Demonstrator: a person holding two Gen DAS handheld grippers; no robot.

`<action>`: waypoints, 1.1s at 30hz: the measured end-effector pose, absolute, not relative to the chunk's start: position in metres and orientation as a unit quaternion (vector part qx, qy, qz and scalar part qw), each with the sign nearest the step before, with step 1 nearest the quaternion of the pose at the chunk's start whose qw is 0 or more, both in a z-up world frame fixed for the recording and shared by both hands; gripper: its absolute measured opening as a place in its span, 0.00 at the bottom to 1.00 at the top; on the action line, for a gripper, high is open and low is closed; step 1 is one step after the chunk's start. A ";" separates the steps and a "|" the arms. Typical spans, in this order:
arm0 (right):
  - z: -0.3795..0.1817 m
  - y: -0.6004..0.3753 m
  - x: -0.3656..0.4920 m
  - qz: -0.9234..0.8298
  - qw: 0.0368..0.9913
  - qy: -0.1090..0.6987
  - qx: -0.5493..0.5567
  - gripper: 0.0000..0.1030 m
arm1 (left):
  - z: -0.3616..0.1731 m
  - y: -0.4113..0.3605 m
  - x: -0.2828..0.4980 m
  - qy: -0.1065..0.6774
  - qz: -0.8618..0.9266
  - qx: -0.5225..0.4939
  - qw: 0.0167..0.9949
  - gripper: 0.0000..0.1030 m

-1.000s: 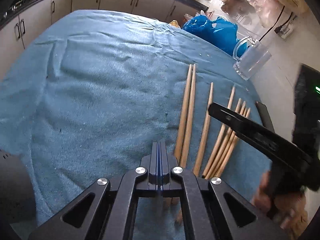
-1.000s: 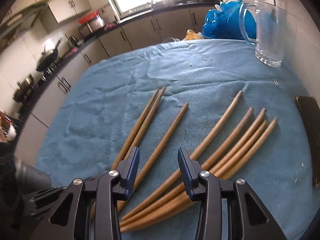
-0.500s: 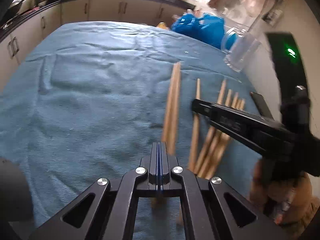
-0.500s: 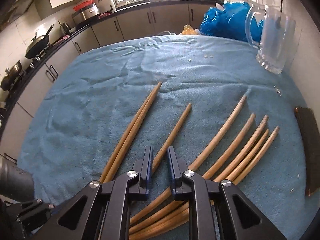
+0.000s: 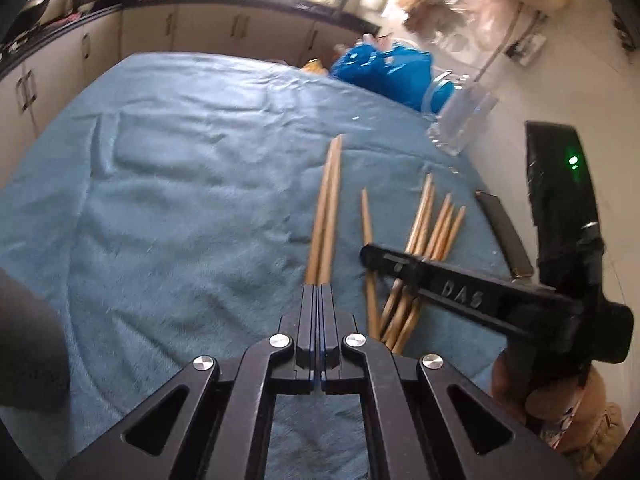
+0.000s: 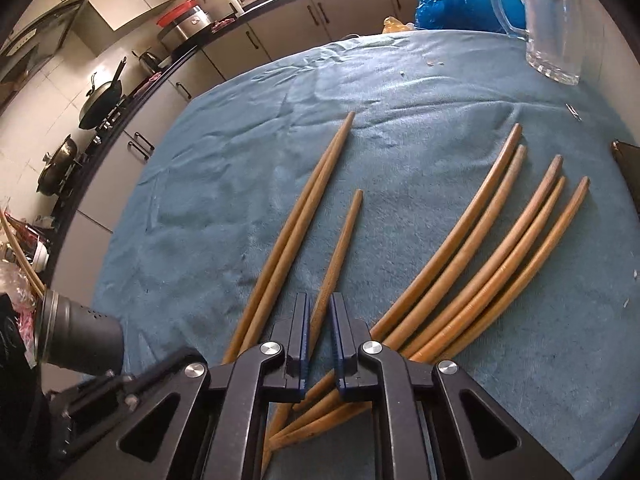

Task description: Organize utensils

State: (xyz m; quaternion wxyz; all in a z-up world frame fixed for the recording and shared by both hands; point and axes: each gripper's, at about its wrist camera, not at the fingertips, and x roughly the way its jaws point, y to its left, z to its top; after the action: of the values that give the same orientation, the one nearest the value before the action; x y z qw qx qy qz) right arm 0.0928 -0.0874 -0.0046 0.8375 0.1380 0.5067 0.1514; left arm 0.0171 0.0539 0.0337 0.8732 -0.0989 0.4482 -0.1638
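Left wrist view: the left gripper (image 5: pixel 319 296) has its jaws pressed flat together, with the near ends of a pair of chopsticks (image 5: pixel 326 216) passing beneath the tips; whether it pinches them cannot be told from here. The pair runs straight ahead of the tool over a blue cloth (image 5: pixel 168 184). Just to the right lies a single chopstick (image 5: pixel 369 240), and beyond that a fan of five chopsticks (image 5: pixel 434 220). The right gripper (image 5: pixel 370 251) reaches in from the right, a hand (image 5: pixel 520 384) on its grip, its tip over the single stick. Far ahead to the right stand a glass mug (image 5: pixel 460 120) and a blue bag (image 5: pixel 384 68). A dark flat thing (image 5: pixel 506 236) lies at the cloth's right edge.

Right wrist view: the right gripper (image 6: pixel 320 322) is clenched on the single chopstick (image 6: pixel 340 240), which runs between its blue pads (image 6: pixel 306 332) and on ahead. The pair (image 6: pixel 304 208) lies to the left of the tool, the fan (image 6: pixel 492 248) to the right, its near ends crossing beneath the jaws. The mug (image 6: pixel 554 20) stands far ahead to the right, and a dark metal cup (image 6: pixel 80 332) lies low at the left.
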 end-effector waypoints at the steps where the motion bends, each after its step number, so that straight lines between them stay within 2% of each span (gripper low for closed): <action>1: -0.005 -0.091 0.091 0.148 0.837 0.506 0.143 0.10 | 0.034 0.050 0.020 0.446 -0.167 -0.090 0.875 0.01; 7: -0.005 -0.099 0.085 0.143 0.838 0.502 0.157 0.10 | 0.017 0.031 0.039 0.459 -0.152 -0.036 0.875 0.01; 12: -0.005 -0.100 0.084 0.144 0.840 0.500 0.154 0.10 | 0.010 0.044 0.048 0.469 -0.159 -0.067 0.866 0.01; 18: -0.006 -0.099 0.088 0.138 0.839 0.500 0.162 0.10 | 0.013 0.037 0.048 0.484 -0.137 -0.055 0.862 0.00; 22: -0.005 -0.098 0.088 0.136 0.832 0.512 0.167 0.09 | 0.013 0.054 0.025 0.523 -0.139 -0.108 0.834 0.00; 27: -0.005 -0.085 0.073 0.144 0.820 0.528 0.167 0.09 | 0.013 0.083 -0.029 0.533 -0.139 -0.128 0.825 0.00; 33: -0.005 -0.072 0.044 0.157 0.815 0.535 0.157 0.08 | 0.028 0.099 -0.072 0.496 -0.153 -0.096 0.849 0.00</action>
State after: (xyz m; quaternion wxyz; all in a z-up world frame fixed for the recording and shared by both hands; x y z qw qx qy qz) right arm 0.0440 -0.0724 -0.0049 0.8154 0.1568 0.5345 0.1574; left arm -0.0719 0.0986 0.0282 0.8490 -0.0955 0.4965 -0.1534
